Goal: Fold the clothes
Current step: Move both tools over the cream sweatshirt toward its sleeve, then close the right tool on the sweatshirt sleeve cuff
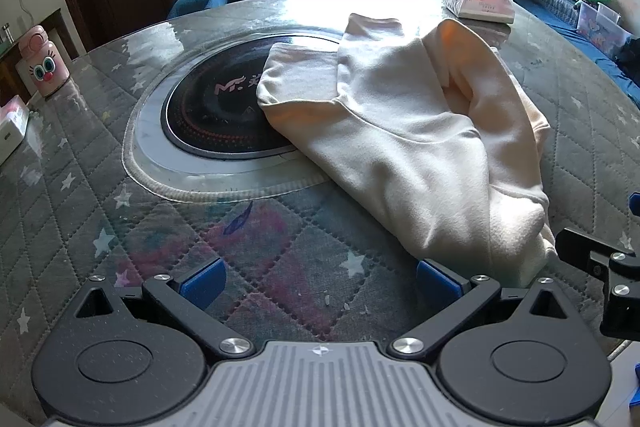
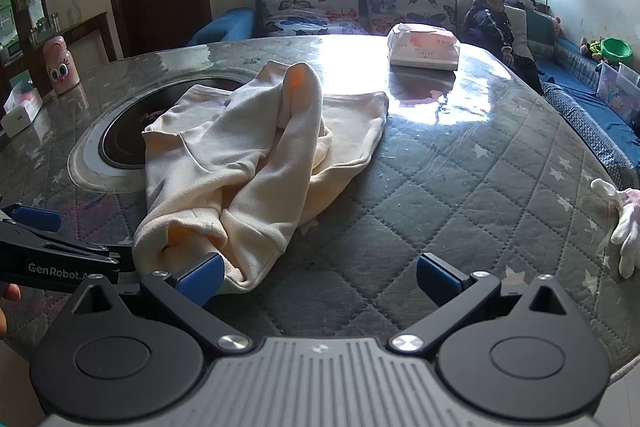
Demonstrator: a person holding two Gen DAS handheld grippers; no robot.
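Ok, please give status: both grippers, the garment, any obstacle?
Left gripper open, empty. Right gripper open, empty. Cream garment loosely bunched on table, partly over round black plate. Tissue pack behind, clear.

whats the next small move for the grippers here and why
Probably close the right gripper on the near hem of the cream sweatshirt. Both it and the left gripper are open and empty, and the garment lies bunched, with that hem beside the right gripper's blue finger.

"GenRobot.A…" stands in white on the left gripper (image 2: 38, 223); the round black hotplate (image 1: 216, 107) bears a pink "MF".
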